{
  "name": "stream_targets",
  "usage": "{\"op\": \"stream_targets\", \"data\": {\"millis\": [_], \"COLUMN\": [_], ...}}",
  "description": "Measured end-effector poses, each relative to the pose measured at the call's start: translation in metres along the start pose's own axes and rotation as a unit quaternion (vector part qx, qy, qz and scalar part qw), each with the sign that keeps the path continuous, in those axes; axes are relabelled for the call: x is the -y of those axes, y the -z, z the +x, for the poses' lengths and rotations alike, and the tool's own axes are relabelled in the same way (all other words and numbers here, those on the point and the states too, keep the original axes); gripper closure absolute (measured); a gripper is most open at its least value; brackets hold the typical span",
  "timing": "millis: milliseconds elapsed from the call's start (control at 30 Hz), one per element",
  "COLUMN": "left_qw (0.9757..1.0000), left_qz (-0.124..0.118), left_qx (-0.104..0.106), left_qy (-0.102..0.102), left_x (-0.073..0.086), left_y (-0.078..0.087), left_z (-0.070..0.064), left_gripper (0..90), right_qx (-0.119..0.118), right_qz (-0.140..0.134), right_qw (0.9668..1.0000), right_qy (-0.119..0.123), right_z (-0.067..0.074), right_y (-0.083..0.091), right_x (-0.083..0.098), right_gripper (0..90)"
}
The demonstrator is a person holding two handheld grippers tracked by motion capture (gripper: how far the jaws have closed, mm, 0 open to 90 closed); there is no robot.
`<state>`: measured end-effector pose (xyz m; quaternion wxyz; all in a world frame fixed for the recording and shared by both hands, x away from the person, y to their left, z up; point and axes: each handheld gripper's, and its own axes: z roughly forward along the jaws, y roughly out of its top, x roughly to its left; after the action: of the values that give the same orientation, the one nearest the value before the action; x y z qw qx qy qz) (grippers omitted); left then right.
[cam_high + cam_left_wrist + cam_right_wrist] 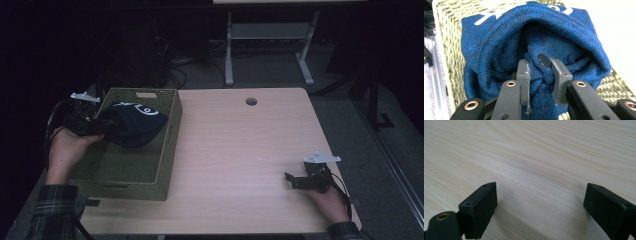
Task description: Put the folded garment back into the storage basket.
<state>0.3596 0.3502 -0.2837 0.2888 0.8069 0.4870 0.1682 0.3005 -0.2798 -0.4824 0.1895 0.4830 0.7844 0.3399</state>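
Table: a pale wooden table (240, 150) with fine straight grain and a round hole (251, 101) near its far edge, well ahead of both grippers.
Room: dim – beyond the table lay dark floor, loose cables (175, 65) and the white legs of a second table (270, 45).
Basket: a green woven basket (167, 150), box-shaped with a slot handle in its far wall, stood on the table's left part, directly in front of the left gripper.
Left gripper: the left gripper (107, 127) reached over the basket's left rim, its jaws pressed onto a fold of the hat.
Hat: a dark blue knitted hat (132, 125) with white marks on top hung from the jaws, bunched, above the inside of the basket.
Left gripper view: it gave what the high view could not – the hat's ribbed knit (499, 50), a small dark round disc (544, 60) on the wool between the jaw tips, and the basket's weave (449, 37) behind.
Right gripper: the right gripper (291, 180) rested low on the table's near right part, far from the basket, its jaws spread wide with nothing between them.
Right gripper view: bare smooth wood (536, 157) ran ahead of the two blocky black jaws.
Sleeves: plaid sleeves (52, 212) covered the forearms behind the grippers.
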Motion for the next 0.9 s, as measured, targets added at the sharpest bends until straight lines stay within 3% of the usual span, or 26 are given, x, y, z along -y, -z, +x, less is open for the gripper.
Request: {"op": "stream_targets", "data": {"millis": [433,900], "left_qw": [0.9998,0.9991], "left_qz": [0.012,0.025], "left_qx": [0.001,0.003], "left_qy": [0.018,0.033], "left_x": [0.022,0.037], "left_y": [-0.026,-0.069], "left_z": [0.009,0.012], "left_gripper": [70.5,70.5], "right_qx": [0.003,0.003], "right_qz": [-0.002,-0.002], "right_qw": [1.0000,1.0000], "right_qy": [0.001,0.000], "right_z": [-0.001,-0.001], "right_y": [0.000,0.000], "right_x": [0.000,0.000], "right_gripper": [11.4,11.4]}}
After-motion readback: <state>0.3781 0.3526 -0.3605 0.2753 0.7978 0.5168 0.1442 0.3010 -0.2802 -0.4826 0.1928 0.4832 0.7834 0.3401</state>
